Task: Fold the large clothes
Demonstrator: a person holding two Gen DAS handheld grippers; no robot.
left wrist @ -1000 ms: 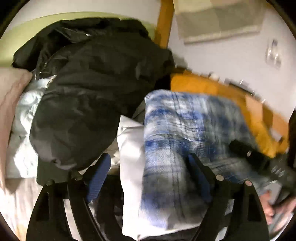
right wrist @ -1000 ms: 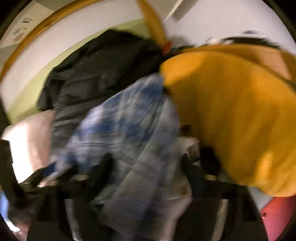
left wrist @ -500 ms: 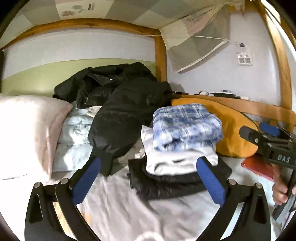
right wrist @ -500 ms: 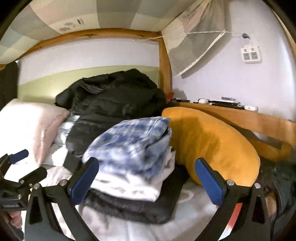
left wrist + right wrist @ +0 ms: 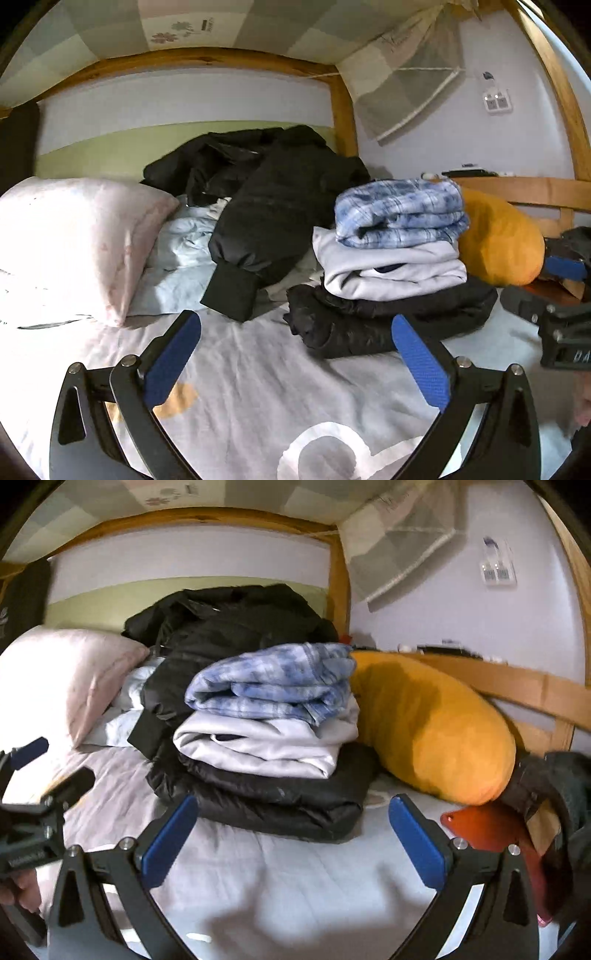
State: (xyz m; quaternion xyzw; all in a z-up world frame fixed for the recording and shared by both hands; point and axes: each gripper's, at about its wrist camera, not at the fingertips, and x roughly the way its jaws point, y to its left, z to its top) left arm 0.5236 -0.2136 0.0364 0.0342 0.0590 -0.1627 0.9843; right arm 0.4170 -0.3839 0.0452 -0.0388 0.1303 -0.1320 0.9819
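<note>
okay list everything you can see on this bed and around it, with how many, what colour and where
shirt: one, blue plaid, folded, top of the stack
sweatshirt: one, white, folded, middle of the stack
folded jacket: one, black, bottom of the stack
loose jacket: one, black, unfolded heap behind the stack
pillow: one, pale pink, left side of the bed
cushion: one, orange, right of the stack
bedsheet: one, pale with prints, under everything
flat case: one, red, beside the cushion
wall socket: one, white, right wall
left tongs: one, black with blue pads, open, empty
right tongs: same, open, empty
</note>
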